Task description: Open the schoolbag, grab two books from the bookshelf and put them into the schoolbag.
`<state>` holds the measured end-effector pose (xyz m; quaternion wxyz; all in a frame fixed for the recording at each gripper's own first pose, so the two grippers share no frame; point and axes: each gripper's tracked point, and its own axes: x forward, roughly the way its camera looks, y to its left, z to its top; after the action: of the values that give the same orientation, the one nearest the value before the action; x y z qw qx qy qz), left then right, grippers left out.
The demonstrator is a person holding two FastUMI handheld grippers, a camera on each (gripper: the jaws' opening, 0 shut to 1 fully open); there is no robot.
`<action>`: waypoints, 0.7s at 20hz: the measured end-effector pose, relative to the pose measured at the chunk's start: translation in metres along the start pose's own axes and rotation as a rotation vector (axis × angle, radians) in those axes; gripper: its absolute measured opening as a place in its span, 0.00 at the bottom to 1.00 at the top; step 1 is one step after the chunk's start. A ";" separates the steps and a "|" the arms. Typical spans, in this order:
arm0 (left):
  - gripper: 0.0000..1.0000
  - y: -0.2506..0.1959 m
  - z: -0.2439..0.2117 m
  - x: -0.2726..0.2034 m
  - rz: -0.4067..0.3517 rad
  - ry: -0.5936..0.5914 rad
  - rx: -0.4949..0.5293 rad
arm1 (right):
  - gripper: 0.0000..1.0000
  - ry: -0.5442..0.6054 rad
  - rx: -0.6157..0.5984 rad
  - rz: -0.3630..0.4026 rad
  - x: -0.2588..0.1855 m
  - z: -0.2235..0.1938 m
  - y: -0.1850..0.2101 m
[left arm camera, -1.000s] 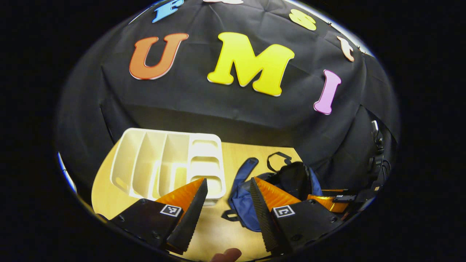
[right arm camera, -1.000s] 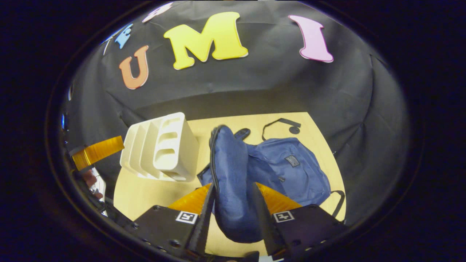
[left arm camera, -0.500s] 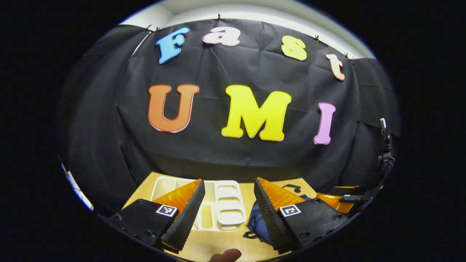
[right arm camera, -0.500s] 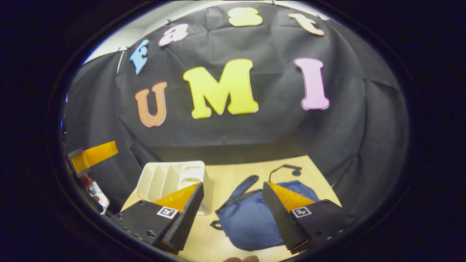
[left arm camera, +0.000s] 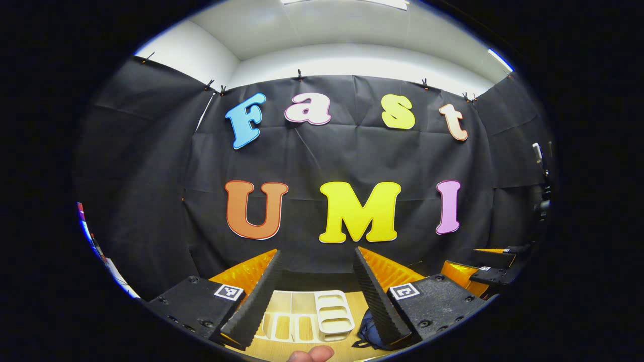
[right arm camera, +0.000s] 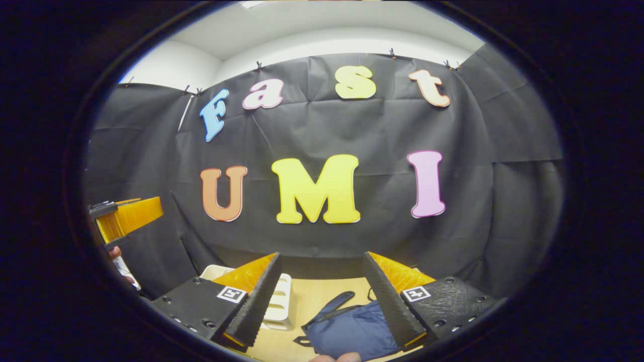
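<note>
In the left gripper view my left gripper (left arm camera: 317, 251) stands open with nothing between its fingers, raised and facing the booth wall. Far below it lie the white bookshelf (left arm camera: 307, 322), whose visible slots look bare, and a corner of the blue schoolbag (left arm camera: 370, 333). My right gripper (right arm camera: 322, 255) is open too and holds nothing. Under it the schoolbag (right arm camera: 352, 329) lies flat on the wooden table (right arm camera: 307, 294), a dark strap across it, with the bookshelf (right arm camera: 280, 301) to its left. I see no way to tell what the bag holds.
The black cloth wall stands behind the table. The right gripper (left arm camera: 490, 271) appears at the right edge of the left gripper view. The left gripper (right arm camera: 126, 215) appears at the left edge of the right gripper view. A fingertip (left arm camera: 312, 354) shows at the bottom.
The right gripper has let go of the schoolbag's flap, which dropped flat. Both grippers have lifted and tilted up towards the wall, so table, bookshelf and bag sank low in both views.
</note>
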<state>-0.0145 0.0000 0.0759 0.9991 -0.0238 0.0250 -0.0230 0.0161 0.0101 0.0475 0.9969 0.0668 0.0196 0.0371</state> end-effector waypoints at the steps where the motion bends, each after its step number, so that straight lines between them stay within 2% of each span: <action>1: 0.90 0.002 0.000 -0.002 0.000 0.002 -0.005 | 0.94 -0.014 -0.008 -0.009 -0.003 0.003 -0.002; 4: 0.90 0.005 -0.007 -0.008 0.005 0.006 0.013 | 0.94 -0.051 -0.058 -0.033 -0.012 0.009 -0.005; 5: 0.90 0.006 -0.010 -0.009 0.008 0.008 0.023 | 0.96 -0.064 -0.071 -0.032 -0.015 0.012 -0.003; 6: 0.90 0.007 -0.013 -0.010 0.009 0.013 0.025 | 0.94 -0.073 -0.077 -0.030 -0.017 0.013 0.001; 9: 0.90 0.003 -0.021 -0.012 0.002 0.030 0.011 | 0.94 -0.093 -0.090 -0.025 -0.032 0.014 0.005; 14: 0.90 0.006 -0.021 -0.009 0.006 0.034 0.011 | 0.94 -0.101 -0.080 -0.026 -0.030 0.014 0.003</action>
<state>-0.0247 0.0058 0.0548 0.9987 -0.0178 0.0421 -0.0206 -0.0131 0.0092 0.0626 0.9989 0.0287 -0.0315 0.0214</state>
